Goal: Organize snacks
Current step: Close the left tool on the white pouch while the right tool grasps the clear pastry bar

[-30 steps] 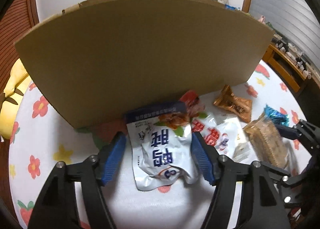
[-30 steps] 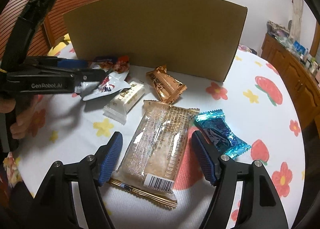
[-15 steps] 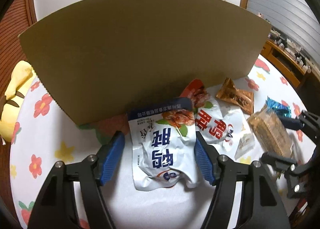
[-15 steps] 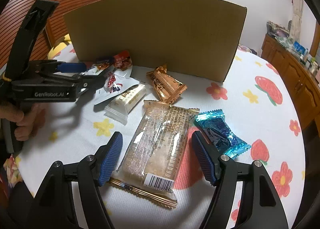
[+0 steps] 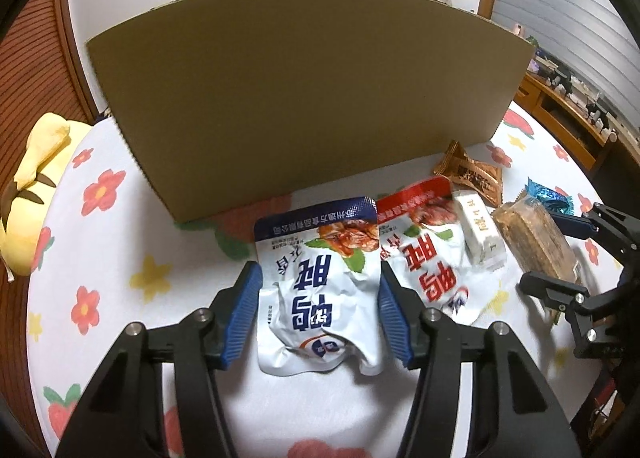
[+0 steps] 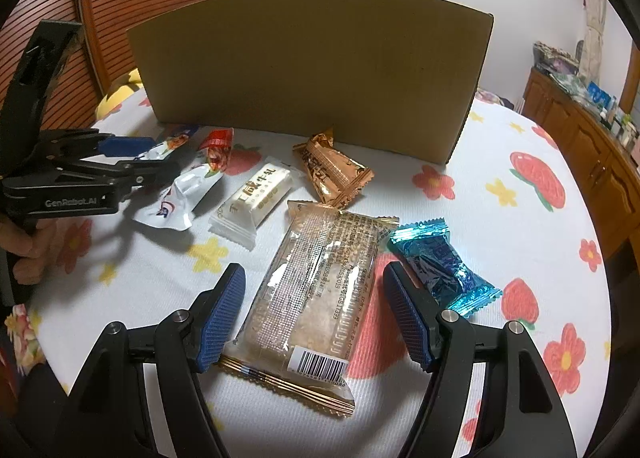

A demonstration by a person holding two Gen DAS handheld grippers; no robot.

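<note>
A white pouch with a blue top [image 5: 320, 290] lies crumpled between the pads of my left gripper [image 5: 320, 310]. The jaws are closing and both pads touch the pouch's side edges. A matching red-topped pouch [image 5: 424, 258] lies just right of it, then a white nougat bar [image 5: 480, 230] and an orange-brown wrapper [image 5: 472, 174]. My right gripper [image 6: 312, 314] stands open astride a long tan cracker pack [image 6: 316, 290], with its pads clear of it. A blue foil candy [image 6: 440, 262] rests beside the right finger. A hand holds the left gripper [image 6: 152, 154] at the left edge.
A tall cardboard box wall [image 6: 312, 70] stands behind the snacks on the round table with the flowered cloth [image 6: 500, 194]. A yellow plush toy [image 5: 36, 186] sits off the table's left side. A wooden cabinet [image 6: 592, 138] runs along the right.
My left gripper's jaws have narrowed onto the blue-topped pouch, and the box looks a little farther off. The red-topped pouch now shows fully beside it. The right gripper has not moved.
</note>
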